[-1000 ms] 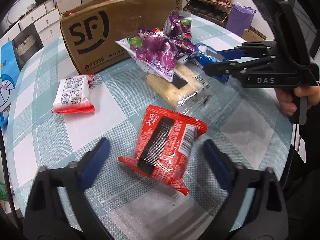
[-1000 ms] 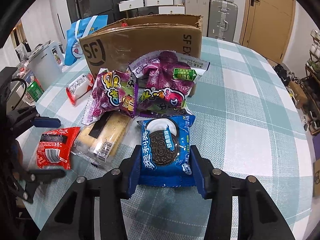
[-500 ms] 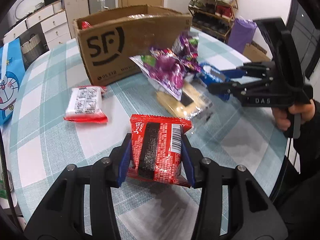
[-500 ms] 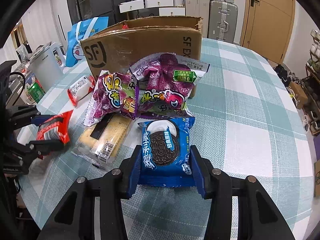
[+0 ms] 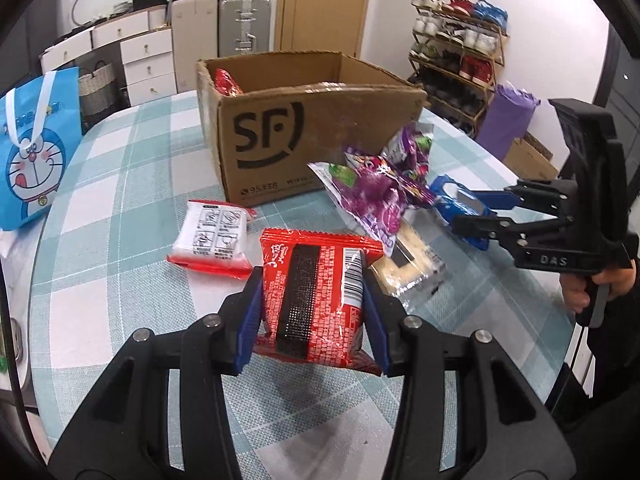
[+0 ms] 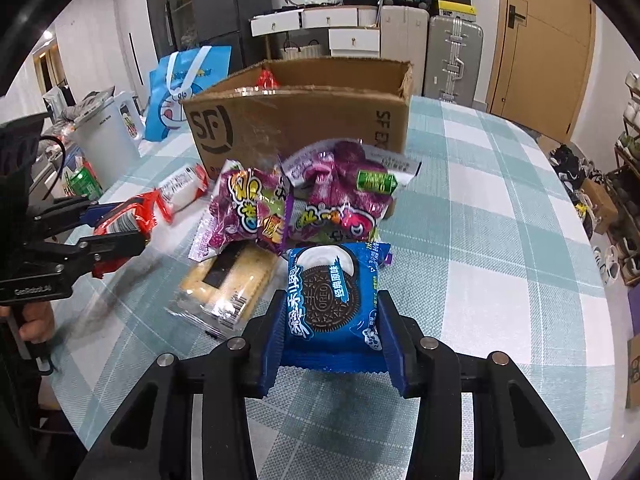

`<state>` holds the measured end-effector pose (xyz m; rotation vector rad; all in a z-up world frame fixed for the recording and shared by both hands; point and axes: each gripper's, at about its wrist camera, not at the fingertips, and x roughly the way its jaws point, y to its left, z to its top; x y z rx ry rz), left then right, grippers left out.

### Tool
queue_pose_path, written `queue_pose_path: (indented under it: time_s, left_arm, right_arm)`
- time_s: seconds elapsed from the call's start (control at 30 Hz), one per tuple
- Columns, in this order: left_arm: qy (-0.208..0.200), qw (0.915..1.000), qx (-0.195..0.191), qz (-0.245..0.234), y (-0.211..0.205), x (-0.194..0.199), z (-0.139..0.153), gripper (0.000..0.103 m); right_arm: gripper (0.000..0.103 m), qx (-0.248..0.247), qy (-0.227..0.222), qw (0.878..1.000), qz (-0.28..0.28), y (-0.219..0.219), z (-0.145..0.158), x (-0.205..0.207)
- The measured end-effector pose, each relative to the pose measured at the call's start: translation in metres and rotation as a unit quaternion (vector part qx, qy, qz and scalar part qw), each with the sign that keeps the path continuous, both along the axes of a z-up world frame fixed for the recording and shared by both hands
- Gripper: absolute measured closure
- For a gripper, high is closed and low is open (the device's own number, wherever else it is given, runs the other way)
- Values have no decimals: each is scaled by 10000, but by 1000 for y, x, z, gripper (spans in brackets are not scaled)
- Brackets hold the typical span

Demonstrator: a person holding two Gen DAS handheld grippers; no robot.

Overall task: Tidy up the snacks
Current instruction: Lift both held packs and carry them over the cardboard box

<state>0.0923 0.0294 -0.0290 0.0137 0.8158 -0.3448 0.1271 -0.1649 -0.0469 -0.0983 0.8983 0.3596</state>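
Lifted red packet in left hand-held gripper; cardboard box holds red snack.

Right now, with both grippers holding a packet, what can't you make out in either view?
- Brown cardboard box: its near wall hides most of the inside, both views; one red packet peeks out.
- Pale cracker pack: far end under purple candy bags.
- Red snack packet, right wrist view: blurred, partly behind left gripper.

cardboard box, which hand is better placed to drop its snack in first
Left, probably. The left gripper holds the red packet with a clear line to the cardboard box. The right gripper holds the blue cookie pack behind the purple candy bags.
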Motion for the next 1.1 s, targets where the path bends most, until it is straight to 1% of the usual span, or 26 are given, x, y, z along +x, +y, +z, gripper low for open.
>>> queue_pose_path:
  time_s: [0.17,0.33,0.53,0.7,0.97,1.1]
  left_arm:
    - [-37,9999,-23,144,2,1,4,60]
    - [-96,9996,-36,272,1,1,7,60]
    - [-246,9988,-51,421,1,-1,13,60]
    - [-448,9967,17,671,2,-3,21,60]
    - [-672,9942,-26,842,0,0,41,60]
    - [-750,9932,-46,888,-4,9,51,60]
  right_arm:
    - [59,107,-95,9999,-21,-5,10,-3]
    - [59,320,-262,9991,-30,-10,21,-7]
    - [59,473,-446,9978,-99,-12,34,-10]
    - [59,699,-618,9955,-158,-15,43,-13]
    - [59,985,-919,9905,-289,-21,59,-13]
    - [59,953,-1035,9896,-297,-21,67,-10]
